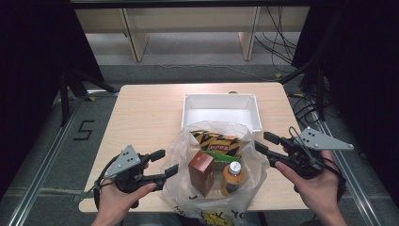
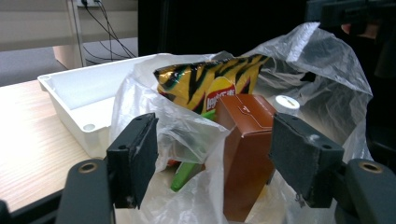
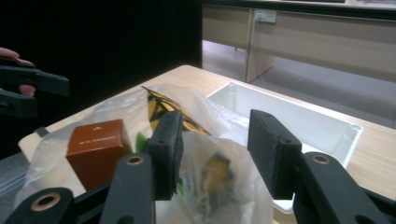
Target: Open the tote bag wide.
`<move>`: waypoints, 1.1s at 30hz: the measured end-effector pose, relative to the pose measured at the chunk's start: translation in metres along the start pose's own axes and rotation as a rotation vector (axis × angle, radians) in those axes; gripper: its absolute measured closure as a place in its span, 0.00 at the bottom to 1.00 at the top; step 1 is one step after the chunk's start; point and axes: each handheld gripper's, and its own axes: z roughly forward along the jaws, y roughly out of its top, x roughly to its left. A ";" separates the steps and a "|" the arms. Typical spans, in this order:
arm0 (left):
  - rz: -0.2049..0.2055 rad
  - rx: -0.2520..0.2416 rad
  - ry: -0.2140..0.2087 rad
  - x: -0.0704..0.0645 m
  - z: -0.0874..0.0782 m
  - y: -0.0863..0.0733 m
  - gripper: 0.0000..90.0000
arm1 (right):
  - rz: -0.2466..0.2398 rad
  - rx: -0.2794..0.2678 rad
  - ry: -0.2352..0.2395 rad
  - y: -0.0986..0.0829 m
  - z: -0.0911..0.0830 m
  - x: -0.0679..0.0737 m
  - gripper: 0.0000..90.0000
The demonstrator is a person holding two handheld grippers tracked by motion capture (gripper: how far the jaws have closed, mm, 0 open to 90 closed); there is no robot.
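A thin clear plastic bag (image 1: pixel 214 188) lay at the near edge of the table (image 1: pixel 141 113), its mouth gaping upward and towards the white tray (image 1: pixel 221 100) just behind it; inside were seen a yellow-and-black crisp packet (image 1: pixel 217 141), a brown carton (image 1: pixel 201 172) and a white-capped bottle (image 1: pixel 234 176). The left gripper (image 1: pixel 161 167) was held at the bag's left side and the right gripper (image 1: pixel 263 143) at its right, both with jaws spread and nothing pinched; in the left gripper view the bag film and the carton (image 2: pixel 245 154) sat between the open pads (image 2: pixel 135 156).

The film was judged soft, slippery and easily torn, so it would be best gathered in a fold at the rim rather than at the loaded belly; the crisp packet (image 2: pixel 210 84) was judged light and crushable, to be taken by its sealed edge; the carton was judged stiff and fairly light, well suited to a pinch across its flat faces; the bottle was judged the heaviest and the most likely to slip.

The carton stood upright, its long axis vertical; the packet lay tilted, its long axis running across the bag's mouth; the bottle stood cap upward.
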 end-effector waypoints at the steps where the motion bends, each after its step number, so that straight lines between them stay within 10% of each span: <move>1: -0.001 0.002 -0.002 -0.001 0.000 0.001 0.35 | -0.015 -0.002 0.016 0.001 0.001 0.000 0.61; 15: 0.055 0.047 -0.018 -0.001 0.015 0.004 0.33 | -0.026 0.059 0.068 0.009 0.013 0.010 0.57; 22: 0.025 0.059 -0.034 0.009 0.023 -0.002 0.33 | -0.107 0.133 0.099 0.004 0.022 0.015 0.58; 33: 0.073 0.125 -0.015 0.016 0.028 -0.020 0.49 | -0.144 0.328 0.035 -0.010 0.026 0.005 0.89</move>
